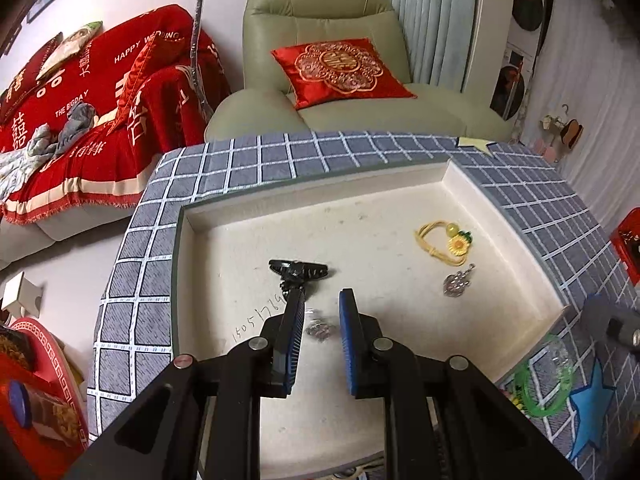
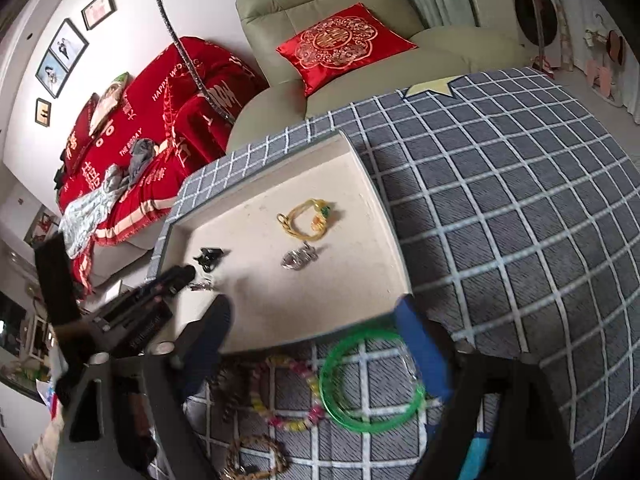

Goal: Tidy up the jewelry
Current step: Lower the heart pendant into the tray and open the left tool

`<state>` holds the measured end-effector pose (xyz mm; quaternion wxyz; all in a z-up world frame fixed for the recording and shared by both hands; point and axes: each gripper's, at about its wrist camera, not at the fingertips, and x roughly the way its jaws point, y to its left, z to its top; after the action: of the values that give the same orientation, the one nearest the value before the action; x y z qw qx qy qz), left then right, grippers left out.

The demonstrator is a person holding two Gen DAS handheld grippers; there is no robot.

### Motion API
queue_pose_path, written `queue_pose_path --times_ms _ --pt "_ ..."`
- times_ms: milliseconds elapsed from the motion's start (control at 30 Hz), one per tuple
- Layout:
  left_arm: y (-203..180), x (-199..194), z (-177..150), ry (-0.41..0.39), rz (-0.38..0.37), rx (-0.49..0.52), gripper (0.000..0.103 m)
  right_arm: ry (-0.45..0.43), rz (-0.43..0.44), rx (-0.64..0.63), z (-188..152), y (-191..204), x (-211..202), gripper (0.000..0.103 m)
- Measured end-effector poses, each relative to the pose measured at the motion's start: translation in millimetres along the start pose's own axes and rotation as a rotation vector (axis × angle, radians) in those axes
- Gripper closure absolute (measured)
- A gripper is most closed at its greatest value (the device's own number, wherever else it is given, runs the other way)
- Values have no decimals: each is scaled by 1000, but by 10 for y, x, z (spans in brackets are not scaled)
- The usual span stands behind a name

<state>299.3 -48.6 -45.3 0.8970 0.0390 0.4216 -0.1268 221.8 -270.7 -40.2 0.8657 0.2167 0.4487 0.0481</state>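
A shallow cream tray (image 1: pixel 400 200) lies on a grey checked cloth. In it are a black hair clip (image 1: pixel 298 270), a small silver piece (image 1: pixel 319 328), a yellow cord bracelet with a sunflower (image 1: pixel 448 240) and a silver pendant (image 1: pixel 456 282). My left gripper (image 1: pixel 320 304) is open over the tray, its fingers on either side of the small silver piece. My right gripper (image 2: pixel 316 316) is open above a green bangle (image 2: pixel 372 380) on the cloth in front of the tray (image 2: pixel 384 216). A pink and yellow bead bracelet (image 2: pixel 296 404) and a brown bead bracelet (image 2: pixel 256 460) lie beside the bangle.
A green armchair (image 1: pixel 340 80) with a red cushion stands behind the table. A sofa with a red throw (image 1: pixel 100 120) is at the left. A blue star (image 1: pixel 588 404) and a pale star (image 1: pixel 476 144) lie on the cloth.
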Motion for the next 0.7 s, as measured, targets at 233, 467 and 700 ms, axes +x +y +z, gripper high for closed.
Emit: queue_pose_path --times_ms 233,467,700 --pt "-17 -222 23 -56 16 6 0 -60 -12 -2 -97 -44 -188 0" --pt "24 -561 -109 -94 67 21 0 -95 3 -43 -135 99 -436 0" --pt "103 -927 -443 -92 75 28 0 -85 -28 -86 -301 142 -658 0"
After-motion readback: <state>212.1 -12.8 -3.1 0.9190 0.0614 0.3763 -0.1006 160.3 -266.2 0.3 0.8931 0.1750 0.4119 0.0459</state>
